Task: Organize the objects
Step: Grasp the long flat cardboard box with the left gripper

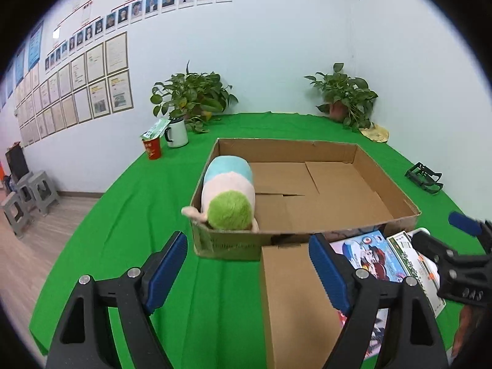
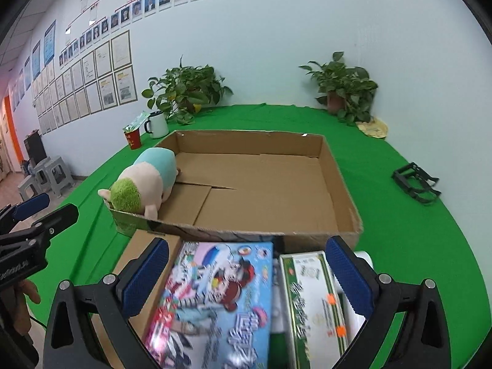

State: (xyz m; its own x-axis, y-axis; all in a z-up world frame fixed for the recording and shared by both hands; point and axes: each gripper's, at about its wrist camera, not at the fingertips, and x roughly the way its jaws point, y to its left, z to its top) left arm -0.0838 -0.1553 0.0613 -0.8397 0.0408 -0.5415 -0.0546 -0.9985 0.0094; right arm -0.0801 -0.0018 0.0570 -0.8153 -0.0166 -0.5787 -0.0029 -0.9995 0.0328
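- Nearest your right tool (image 2: 246, 279), between its spread pads, lie a colourful cartoon-printed box (image 2: 215, 301) and a green-and-white carton (image 2: 313, 295), side by side on the desk (image 2: 415, 246); the tool is open and holds nothing.
- Your left tool (image 1: 249, 273) is likewise open and empty, hovering over green cloth with a plain brown cardboard piece (image 1: 295, 301) just under its right pad.
- Behind these stands the large open cardboard box (image 2: 341, 184), its floor bare except at the left end.
- At that end lies a plush toy (image 1: 227, 190), striped blue, cream and green, its green end resting against the near wall and one limb hanging over the rim.
- Handling judgement: the cartoon-printed box looks flat, stiff and light, with a glossy face that may slip; take it across its narrow edges rather than its face.
- Judgement on the carton: rigid and slim, it should suit a grip across its short width near the middle. It touches or nearly touches the cartoon-printed box, so expect to disturb one when closing on the other.
- Also on the desk, well apart from the work: a white mug (image 1: 177, 133), a red cup (image 1: 152, 147), two potted plants and a black wire holder (image 2: 415, 183).
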